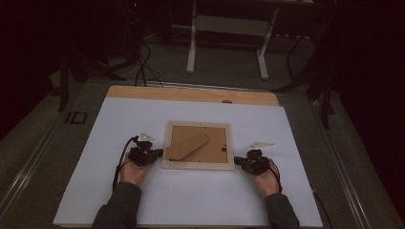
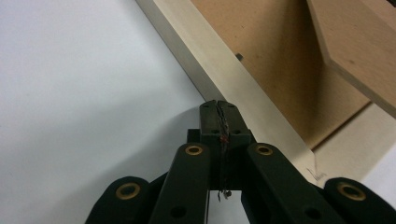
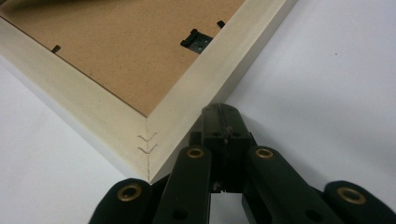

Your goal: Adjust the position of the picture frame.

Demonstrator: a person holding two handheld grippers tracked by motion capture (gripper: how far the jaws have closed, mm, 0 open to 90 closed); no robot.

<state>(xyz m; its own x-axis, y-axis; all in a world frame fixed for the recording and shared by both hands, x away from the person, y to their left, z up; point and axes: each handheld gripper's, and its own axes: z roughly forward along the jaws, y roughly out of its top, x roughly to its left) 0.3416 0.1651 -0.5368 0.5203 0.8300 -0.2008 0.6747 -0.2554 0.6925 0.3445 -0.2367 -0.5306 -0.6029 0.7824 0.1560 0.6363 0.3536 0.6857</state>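
Observation:
A pale wooden picture frame [image 1: 197, 165] lies face down on the white sheet, its brown backing board [image 1: 212, 145] and fold-out stand [image 1: 187, 146] facing up. My left gripper [image 1: 159, 152] is shut, its tips at the frame's left edge [image 2: 219, 70] with nothing between them. In the left gripper view the left gripper [image 2: 219, 109] has its jaws pressed together. My right gripper [image 1: 237, 161] rests at the frame's front right corner [image 3: 154, 130], also shut and empty. The right gripper [image 3: 223, 114] touches or nearly touches the rail beside a small black clip [image 3: 196, 41].
A white sheet [image 1: 191, 200] covers most of the wooden table [image 1: 191, 93]. Beyond the far edge stands a white table leg frame [image 1: 227, 43] with cables [image 1: 142, 62] on the dark floor. The person's hands and sleeves [image 1: 119, 207] come in from the bottom.

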